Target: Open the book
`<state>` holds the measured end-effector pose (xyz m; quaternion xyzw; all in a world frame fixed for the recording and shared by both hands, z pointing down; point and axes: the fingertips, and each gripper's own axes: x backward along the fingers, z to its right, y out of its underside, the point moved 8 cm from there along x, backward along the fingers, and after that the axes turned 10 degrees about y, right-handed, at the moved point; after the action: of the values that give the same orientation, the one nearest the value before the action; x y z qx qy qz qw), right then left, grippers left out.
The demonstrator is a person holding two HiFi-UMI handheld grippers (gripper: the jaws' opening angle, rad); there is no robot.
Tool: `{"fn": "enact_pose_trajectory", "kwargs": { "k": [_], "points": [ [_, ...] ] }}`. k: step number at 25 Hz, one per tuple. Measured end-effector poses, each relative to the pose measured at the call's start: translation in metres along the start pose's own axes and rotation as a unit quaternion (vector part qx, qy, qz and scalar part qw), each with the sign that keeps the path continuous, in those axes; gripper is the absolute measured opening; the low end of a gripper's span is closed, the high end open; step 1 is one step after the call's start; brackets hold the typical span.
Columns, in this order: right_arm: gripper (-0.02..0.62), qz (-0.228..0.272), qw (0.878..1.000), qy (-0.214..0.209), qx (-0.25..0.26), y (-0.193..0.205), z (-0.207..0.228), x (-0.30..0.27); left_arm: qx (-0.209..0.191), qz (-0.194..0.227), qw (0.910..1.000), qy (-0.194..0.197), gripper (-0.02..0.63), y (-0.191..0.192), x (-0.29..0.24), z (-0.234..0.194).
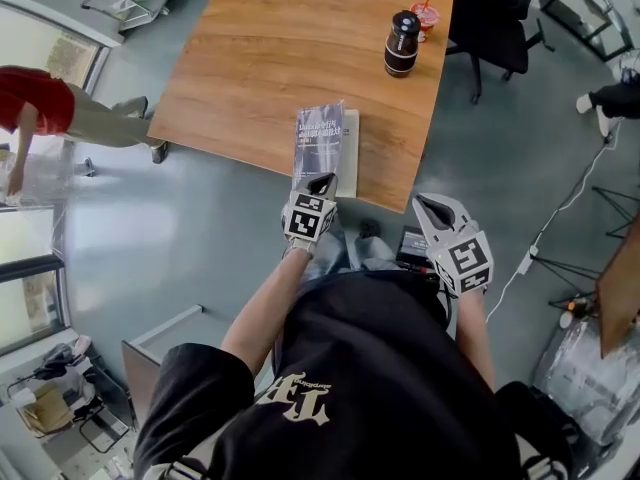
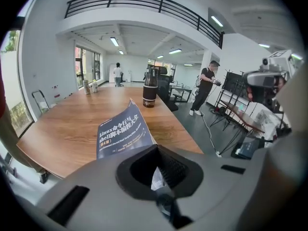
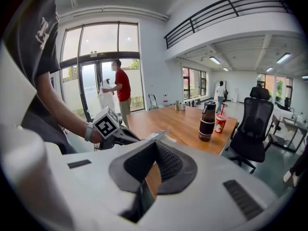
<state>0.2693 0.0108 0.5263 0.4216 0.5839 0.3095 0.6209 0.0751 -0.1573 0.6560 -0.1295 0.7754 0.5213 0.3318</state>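
My left tongs (image 1: 322,181) are clamped on the bottom edge of the front cover (image 2: 120,134) of the book (image 1: 320,138). The book lies at the near edge of the table (image 1: 240,58), closer to its right-hand corner. The cover stands lifted off the pages (image 1: 350,158). My right tongs (image 1: 432,208) hang just off that edge, jaws drawn together with nothing in them.

To do this well, I judge I should swing the cover in an arc about the spine. Pulling it towards me could drag the book off the edge. The right tongs could press down on the pages to steady them.

The cover reads "Linux命令行与shell脚本编程大全", with "(第4版)" beneath. The finer print there is too small to read, as is any on the bottle (image 1: 401,43) and red cup (image 1: 425,15) by the far right edge.
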Motion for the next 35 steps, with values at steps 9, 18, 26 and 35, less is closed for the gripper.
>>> {"fn": "enact_pose_trajectory", "kwargs": {
  "k": [9,18,26,35],
  "points": [
    [-0.012,-0.007,1.0,-0.023,0.013,-0.01,-0.01,-0.023,0.02,0.056,0.9981,-0.016,0.003,-0.011,0.051,-0.018],
    [-0.012,-0.008,0.999,-0.042,0.023,-0.025,-0.02,-0.048,0.03,0.067,0.9961,-0.049,0.003,-0.004,0.092,-0.049],
    [-0.012,-0.016,0.998,-0.061,0.028,-0.036,-0.028,-0.073,0.044,0.053,0.9947,-0.077,0.003,0.009,0.113,-0.079],
    [-0.012,-0.025,0.997,-0.066,0.035,-0.05,-0.028,-0.099,0.062,0.004,0.9916,-0.113,0.003,0.041,0.127,-0.135]
  ]
}}
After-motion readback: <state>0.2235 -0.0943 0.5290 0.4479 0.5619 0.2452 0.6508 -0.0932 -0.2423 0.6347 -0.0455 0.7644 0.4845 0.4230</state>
